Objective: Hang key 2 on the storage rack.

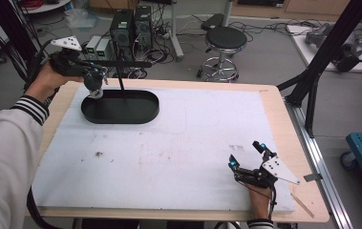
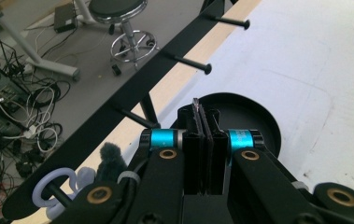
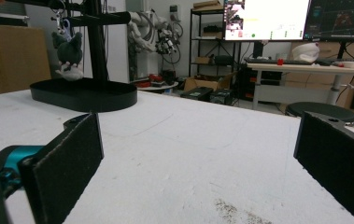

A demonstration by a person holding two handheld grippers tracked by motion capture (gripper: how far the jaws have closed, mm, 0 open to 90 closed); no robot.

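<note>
A: Right, where is the keychain now?

B: From what I can see, the grey plush keychain [image 3: 68, 52] hangs by its pale ring [image 2: 53, 185] on the end peg of the black rack [image 2: 132, 91], just above one end of the oval tray [image 1: 121, 109]. My left gripper [image 1: 94, 76] is right beside it, jaws pressed together with nothing showing between them.

A: And the other hand?

B: The right gripper [image 1: 248, 160] rests on the white desk [image 1: 169, 157] near the front edge, jaws wide apart, well away from the rack.

A: What worries you from here?

B: Mostly the ring. It sits close to the tip of the peg, so if I draw the left gripper back carelessly and brush the plush, I think it could slide off and drop into the tray.

A: Anything else?

B: The rack stands on a thin post [image 1: 121, 86]. A knock from the gripper body or its cable might rock the whole stand. I'd also watch the neighbouring pegs [image 2: 191, 63]; swinging sideways could catch one.
</note>
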